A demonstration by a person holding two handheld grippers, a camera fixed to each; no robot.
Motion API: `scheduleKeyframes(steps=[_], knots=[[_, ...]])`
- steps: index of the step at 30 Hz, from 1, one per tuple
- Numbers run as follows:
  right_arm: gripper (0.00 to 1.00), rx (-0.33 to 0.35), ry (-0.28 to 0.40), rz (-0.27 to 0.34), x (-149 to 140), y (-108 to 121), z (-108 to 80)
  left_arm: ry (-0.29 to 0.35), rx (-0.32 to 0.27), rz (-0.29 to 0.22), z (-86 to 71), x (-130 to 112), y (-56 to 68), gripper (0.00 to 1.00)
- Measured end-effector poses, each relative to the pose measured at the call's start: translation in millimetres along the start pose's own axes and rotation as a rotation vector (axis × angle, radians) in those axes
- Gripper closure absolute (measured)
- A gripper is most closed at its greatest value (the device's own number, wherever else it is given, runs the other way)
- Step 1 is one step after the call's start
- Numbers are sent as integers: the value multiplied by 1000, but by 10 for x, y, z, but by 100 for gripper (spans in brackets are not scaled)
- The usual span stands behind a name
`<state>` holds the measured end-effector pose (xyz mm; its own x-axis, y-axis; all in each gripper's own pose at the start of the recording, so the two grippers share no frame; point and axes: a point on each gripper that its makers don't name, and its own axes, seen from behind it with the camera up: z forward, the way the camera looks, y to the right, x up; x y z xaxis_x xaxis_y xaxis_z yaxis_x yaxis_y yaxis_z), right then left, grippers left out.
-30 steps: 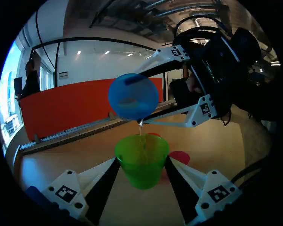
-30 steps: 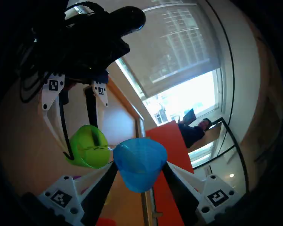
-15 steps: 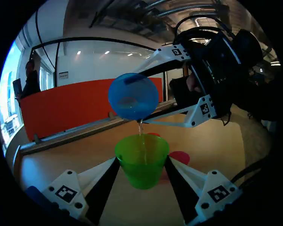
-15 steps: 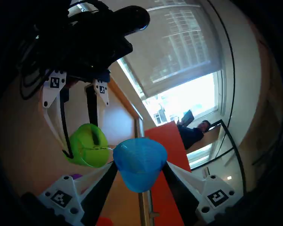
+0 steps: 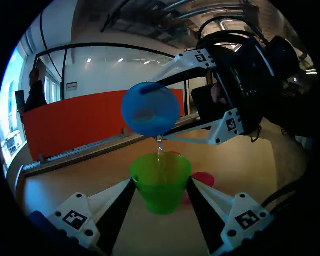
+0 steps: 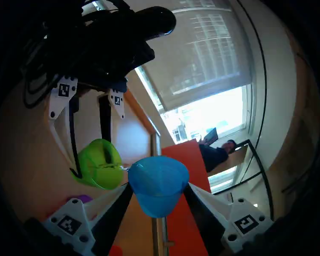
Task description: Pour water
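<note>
In the left gripper view my left gripper (image 5: 161, 187) is shut on a green cup (image 5: 161, 181), held upright above a wooden table (image 5: 245, 162). Just above it my right gripper (image 5: 153, 106) holds a blue cup (image 5: 150, 109) tipped on its side, mouth toward the camera. A thin stream of water (image 5: 159, 147) falls from its rim into the green cup. In the right gripper view my right gripper (image 6: 158, 187) is shut on the blue cup (image 6: 158, 184), and the green cup (image 6: 98, 164) sits between the left gripper's fingers (image 6: 59, 128) to the left.
A red cup (image 5: 202, 177) lies on the table behind the green one. A purple thing (image 6: 79, 199) shows low in the right gripper view. An orange partition (image 5: 74, 121) runs along the table's far side. A person (image 5: 34, 89) stands by the bright window.
The blue cup has tipped slightly further and shifted a little left; water keeps running into the green cup. The left gripper has stayed still.
</note>
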<state>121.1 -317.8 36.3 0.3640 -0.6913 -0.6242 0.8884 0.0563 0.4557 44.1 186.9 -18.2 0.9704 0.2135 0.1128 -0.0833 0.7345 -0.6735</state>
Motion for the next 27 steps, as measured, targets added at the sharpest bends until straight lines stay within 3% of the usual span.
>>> scheduleKeyframes(steps=[27], knots=[[12,-12,2,-41,49,67,-29,3,2,4,-19,22,1,17]])
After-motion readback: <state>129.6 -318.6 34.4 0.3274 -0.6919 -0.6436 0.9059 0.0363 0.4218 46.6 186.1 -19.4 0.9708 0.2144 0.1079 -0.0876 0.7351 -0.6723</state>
